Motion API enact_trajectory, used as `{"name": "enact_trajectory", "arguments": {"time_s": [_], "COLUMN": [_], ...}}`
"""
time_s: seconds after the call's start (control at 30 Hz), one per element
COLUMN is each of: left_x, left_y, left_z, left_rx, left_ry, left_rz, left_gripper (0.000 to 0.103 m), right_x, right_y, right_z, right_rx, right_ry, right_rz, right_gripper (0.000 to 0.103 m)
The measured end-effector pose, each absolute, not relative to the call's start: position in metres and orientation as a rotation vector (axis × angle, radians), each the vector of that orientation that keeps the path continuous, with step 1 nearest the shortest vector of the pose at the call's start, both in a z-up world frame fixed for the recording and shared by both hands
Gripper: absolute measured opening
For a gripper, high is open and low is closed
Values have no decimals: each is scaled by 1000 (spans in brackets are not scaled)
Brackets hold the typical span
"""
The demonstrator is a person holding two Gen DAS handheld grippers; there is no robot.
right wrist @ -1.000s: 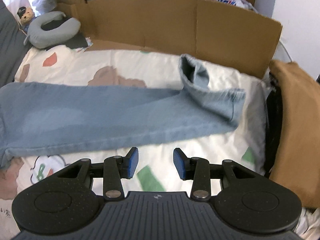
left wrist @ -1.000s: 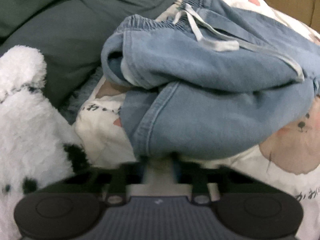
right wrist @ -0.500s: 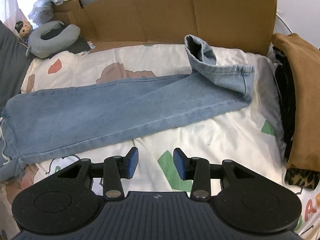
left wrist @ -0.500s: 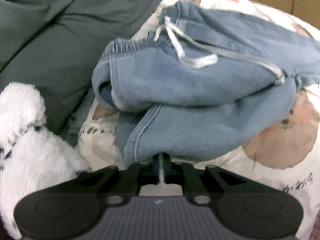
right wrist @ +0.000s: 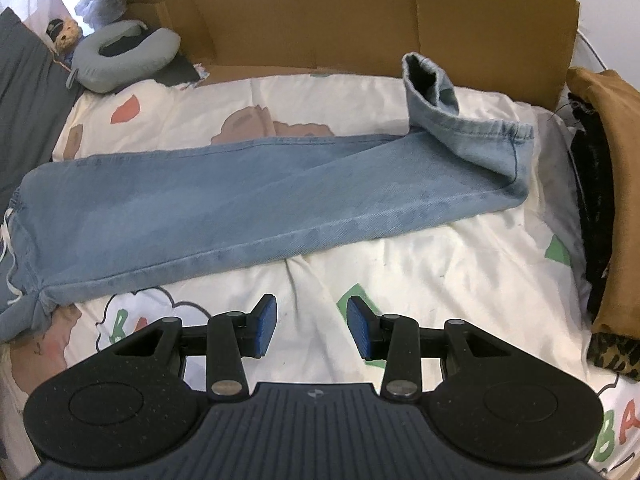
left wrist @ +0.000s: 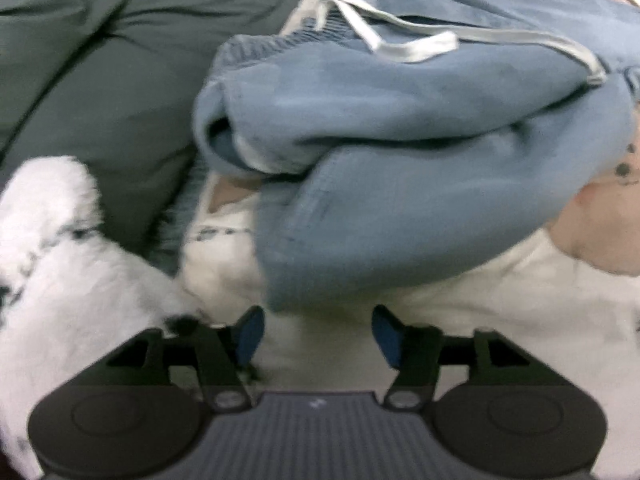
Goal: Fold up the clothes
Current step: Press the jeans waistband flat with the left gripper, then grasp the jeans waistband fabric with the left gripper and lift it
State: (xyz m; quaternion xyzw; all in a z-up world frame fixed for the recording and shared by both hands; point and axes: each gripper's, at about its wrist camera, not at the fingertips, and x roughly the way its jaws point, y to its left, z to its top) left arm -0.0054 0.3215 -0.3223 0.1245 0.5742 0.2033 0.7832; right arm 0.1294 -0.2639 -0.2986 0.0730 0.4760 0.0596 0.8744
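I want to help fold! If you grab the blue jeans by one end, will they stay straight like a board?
Probably not. The jeans lie soft on the bedsheet, and one cuff has flopped over, so they would likely droop. The bunched waist suggests they crumple easily.

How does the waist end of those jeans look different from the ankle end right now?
The waist end is bunched and doubled over on itself, with a white drawstring trailing across it. The ankle end lies mostly flat on the bedsheet, except one cuff that stands up and gapes open. The waist end has an elastic gathered band; the ankle end has a plain stitched hem. Both are the same light blue denim.
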Motion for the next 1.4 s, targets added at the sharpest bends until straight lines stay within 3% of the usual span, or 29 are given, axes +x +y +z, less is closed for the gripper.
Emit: {"name": "enact_trajectory", "arguments": {"time_s": [0.3,0.4,0.5,1.4], "left_x": [-11,-7,-4,125], "left_y": [323,323,322,239], "left_z": [-324,-327,-317,-171], "left_rx": [274,269,237,162], "left_ry": [1167,1160,1119,777], "left_rz": [340,332,317,39], "left_gripper": [61,47,14,10], "right_x": [126,126,126,135], "right_y": [-254,-252,-250,-238], "right_z": [-307,-306,-306,-299], "right_rx": [115,107,99,252], "right_ry": [1027,1031,1034,976], "right_rz": [135,139,144,222], "right_gripper": [46,46,46,46]}}
